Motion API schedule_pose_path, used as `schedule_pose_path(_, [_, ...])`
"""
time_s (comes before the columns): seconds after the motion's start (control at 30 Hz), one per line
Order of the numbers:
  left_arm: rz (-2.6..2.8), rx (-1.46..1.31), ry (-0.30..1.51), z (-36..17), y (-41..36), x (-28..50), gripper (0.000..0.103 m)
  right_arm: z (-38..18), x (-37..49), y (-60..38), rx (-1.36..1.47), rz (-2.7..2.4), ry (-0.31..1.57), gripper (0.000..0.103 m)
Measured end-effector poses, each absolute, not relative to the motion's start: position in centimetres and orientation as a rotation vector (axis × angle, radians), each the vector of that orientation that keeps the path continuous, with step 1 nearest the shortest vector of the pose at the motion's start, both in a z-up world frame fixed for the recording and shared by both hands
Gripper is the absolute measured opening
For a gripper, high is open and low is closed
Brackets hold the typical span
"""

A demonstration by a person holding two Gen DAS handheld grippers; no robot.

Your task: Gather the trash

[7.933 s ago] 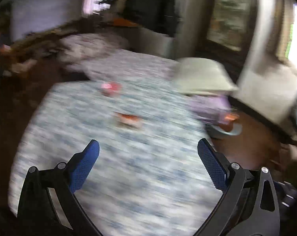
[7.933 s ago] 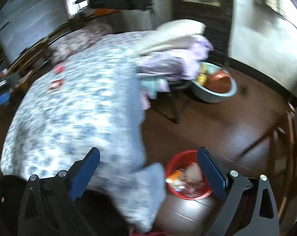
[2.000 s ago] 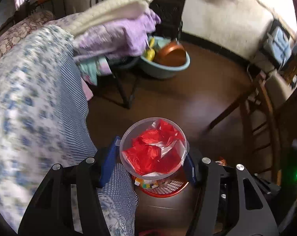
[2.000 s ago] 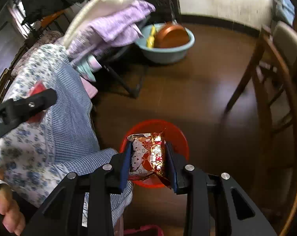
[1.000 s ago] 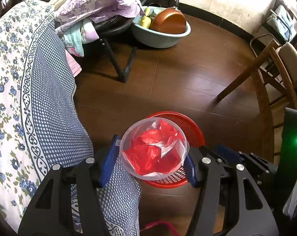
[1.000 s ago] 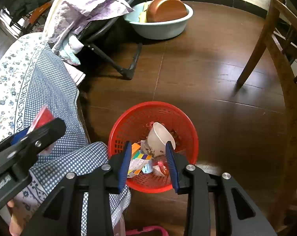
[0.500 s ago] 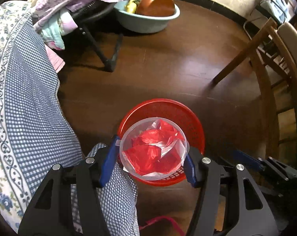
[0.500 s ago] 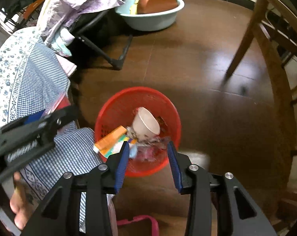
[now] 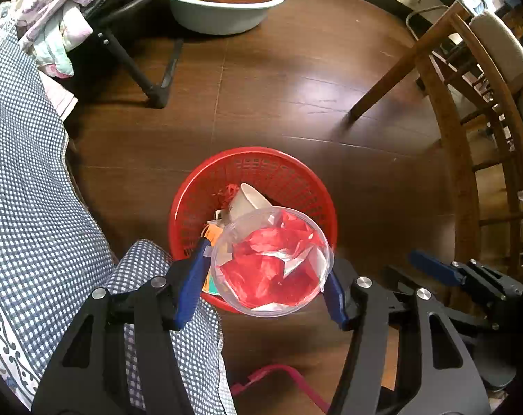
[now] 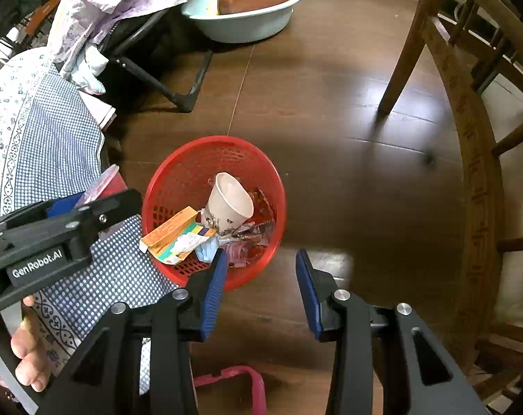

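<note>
1. Left wrist view, lower centre: your left hand-held gripper grips a clear plastic cup stuffed with red wrapper scraps, its blue pads pressed on either side. A second ago the cup hung short of the red basket; now it sits over the basket's near rim, and the basket has slid from behind the cup into open view above it.

2. At the left edge of this view, the checked bedcover hangs just beside the basket, so release only once the cup is clear of the cloth.

3. Right wrist view, left side: the left gripper's black arm shows with the cup's rim peeking past it, still held, just beside the basket's left wall.

4. Centre of that view: the basket already holds a white paper cup, an orange carton and crumpled wrappers. The snack packet your right gripper carried two seconds ago has gone from its jaws; I judge it dropped among those wrappers.

5. Lower centre: your right hand-held gripper stands part-open with nothing between its pads, over the floor at the basket's near rim.

6. By my reckoning, one piece is binned, and the cup goes next; tip or release it further over the middle.
</note>
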State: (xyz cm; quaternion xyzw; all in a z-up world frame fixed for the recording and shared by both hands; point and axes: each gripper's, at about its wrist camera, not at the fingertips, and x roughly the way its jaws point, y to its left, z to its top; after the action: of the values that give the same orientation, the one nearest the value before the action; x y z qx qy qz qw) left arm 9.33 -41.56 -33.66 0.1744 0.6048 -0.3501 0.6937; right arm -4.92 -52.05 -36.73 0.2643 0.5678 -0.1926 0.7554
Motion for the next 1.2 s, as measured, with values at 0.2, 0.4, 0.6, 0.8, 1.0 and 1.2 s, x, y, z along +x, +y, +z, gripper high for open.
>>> schedule_pose_path(0.2, [-0.779, 0.332, 1.349, -33.1, -41.3, 9.8, 0.082, -36.3, -4.8, -51.8, 0.565, -0.419, 1.236, 0.045])
schedule_pose_path(0.4, [-0.772, 0.356, 1.322, -32.4, -41.5, 9.1, 0.088, -35.9, -5.0, -51.9, 0.565, -0.418, 1.233, 0.045])
schedule_pose_path(0.6, [-0.751, 0.306, 1.272, -29.8, -40.8, 7.9, 0.088, -34.7, -5.4, -51.9, 0.534, -0.436, 1.213, 0.066])
schedule_pose_path(0.8, [-0.684, 0.256, 1.185, -25.3, -38.7, 6.3, 0.089, -32.4, -6.7, -51.9, 0.5, -0.452, 1.168, 0.093])
schedule_pose_path(1.0, [-0.637, 0.211, 1.146, -21.6, -35.9, 3.5, 0.09, -29.2, -7.7, -50.6, 0.447, -0.422, 1.128, 0.097])
schedule_pose_path(1.2, [-0.606, 0.253, 1.076, -18.4, -33.9, 0.4, 0.09, -25.9, -9.2, -48.5, 0.401, -0.383, 1.099, 0.097])
